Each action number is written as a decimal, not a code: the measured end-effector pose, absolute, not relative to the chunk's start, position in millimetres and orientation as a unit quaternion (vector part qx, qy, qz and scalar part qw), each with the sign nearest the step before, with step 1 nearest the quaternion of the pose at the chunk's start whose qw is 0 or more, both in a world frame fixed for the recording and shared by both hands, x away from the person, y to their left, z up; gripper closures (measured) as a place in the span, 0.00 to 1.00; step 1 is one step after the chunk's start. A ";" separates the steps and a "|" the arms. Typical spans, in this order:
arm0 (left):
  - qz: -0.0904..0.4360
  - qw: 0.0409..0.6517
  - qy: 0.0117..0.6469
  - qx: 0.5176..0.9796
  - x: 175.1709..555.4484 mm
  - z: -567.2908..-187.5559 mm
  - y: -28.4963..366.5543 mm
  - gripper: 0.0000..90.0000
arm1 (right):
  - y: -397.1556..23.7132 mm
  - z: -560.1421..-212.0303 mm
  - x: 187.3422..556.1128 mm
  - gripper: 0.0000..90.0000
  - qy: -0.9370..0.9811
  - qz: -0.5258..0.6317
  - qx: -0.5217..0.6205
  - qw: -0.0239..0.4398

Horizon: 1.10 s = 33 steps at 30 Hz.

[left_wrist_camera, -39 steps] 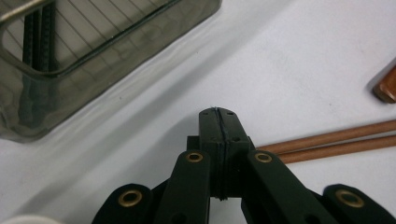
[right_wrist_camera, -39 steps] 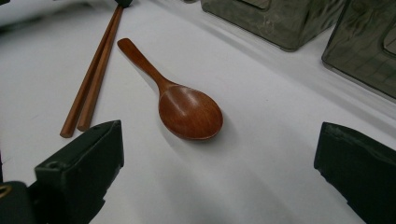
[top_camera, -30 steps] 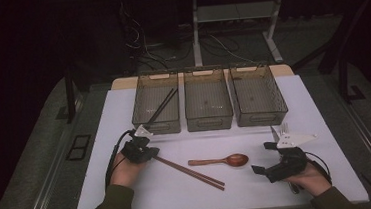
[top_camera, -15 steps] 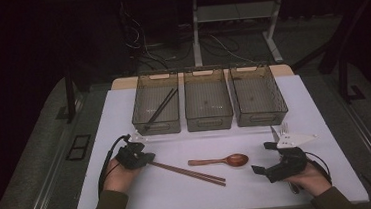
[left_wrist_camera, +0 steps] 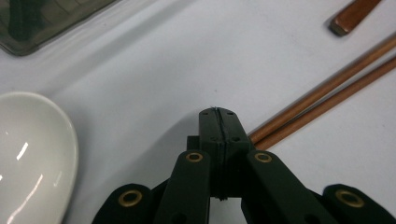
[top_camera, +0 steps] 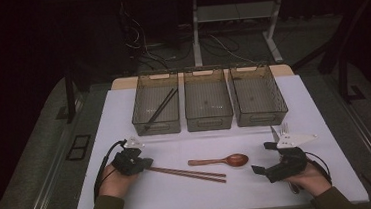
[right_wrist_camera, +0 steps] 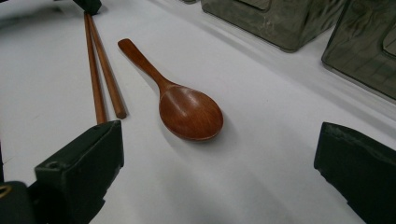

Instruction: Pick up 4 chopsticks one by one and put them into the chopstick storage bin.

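- Chopsticks (top_camera: 186, 173) lie on worktop (top_camera: 124, 114), near ends at left claw (top_camera: 145, 164), pressed together with nothing visibly between jaws; contact unclear.
- Risk: shut jaws nudge and scatter pair.
- Right claw (top_camera: 259, 165) spread, facing spoon (top_camera: 221, 160); rounded bowl may slip.

Laboratory or test-bench setting, dimly lit. White work mat (top_camera: 124, 119) laid over a table, three identical wire-mesh bins (top_camera: 208, 105) aligned at 12 o'clock. Bundled cables (top_camera: 143, 42) on dark floor and metal desk frame (top_camera: 232, 25) beyond, at 12 o'clock. No domestic furnishings.
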<state>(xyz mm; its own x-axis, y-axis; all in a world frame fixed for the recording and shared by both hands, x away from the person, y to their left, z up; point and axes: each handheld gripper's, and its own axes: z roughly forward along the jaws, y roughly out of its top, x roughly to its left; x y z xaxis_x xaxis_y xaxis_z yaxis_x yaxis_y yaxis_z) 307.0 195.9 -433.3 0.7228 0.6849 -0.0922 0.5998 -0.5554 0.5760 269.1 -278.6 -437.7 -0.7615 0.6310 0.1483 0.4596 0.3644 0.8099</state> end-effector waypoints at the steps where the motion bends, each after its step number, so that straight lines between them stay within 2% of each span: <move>1: 0.069 0.298 0.369 0.878 305.3 -433.1 195.9 0.99 | -278.6 -437.7 269.2 0.02 0.821 0.455 0.332 0.094; 33: 0.051 0.307 0.365 0.878 272.6 -432.9 206.3 0.99 | -278.6 -437.9 269.4 0.01 0.820 0.455 0.333 0.094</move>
<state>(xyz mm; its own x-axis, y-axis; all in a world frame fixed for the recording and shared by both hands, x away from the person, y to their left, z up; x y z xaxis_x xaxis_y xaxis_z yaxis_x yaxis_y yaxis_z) 272.6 206.3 -432.9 0.7290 0.6712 -0.1345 0.6085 -0.5454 0.5764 269.4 -278.6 -437.9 -0.7600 0.6328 0.1482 0.4608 0.3640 0.8094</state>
